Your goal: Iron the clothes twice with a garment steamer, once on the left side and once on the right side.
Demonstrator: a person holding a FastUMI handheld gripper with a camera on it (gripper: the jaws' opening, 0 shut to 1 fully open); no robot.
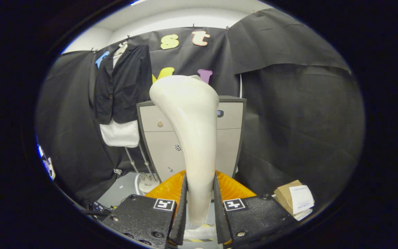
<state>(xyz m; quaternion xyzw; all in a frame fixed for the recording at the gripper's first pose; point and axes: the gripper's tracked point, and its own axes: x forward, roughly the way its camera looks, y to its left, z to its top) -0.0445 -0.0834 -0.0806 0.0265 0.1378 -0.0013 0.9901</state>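
Note:
My gripper (199, 204) is shut on the handle of a cream white garment steamer (190, 124), both fingers pressing its sides. The steamer rises upright from between the fingers and widens to its head at the top. Beyond the fingers and to the left hangs a dark jacket (123, 86) over a white garment (120, 134), on a hanger against the booth wall. The steamer stands well apart from the clothes.
A grey chest of drawers (161, 138) stands straight behind the steamer. A white stand with thin poles (143, 173) rests on the floor under the clothes. A cardboard box (294, 200) lies to the right of the fingers.

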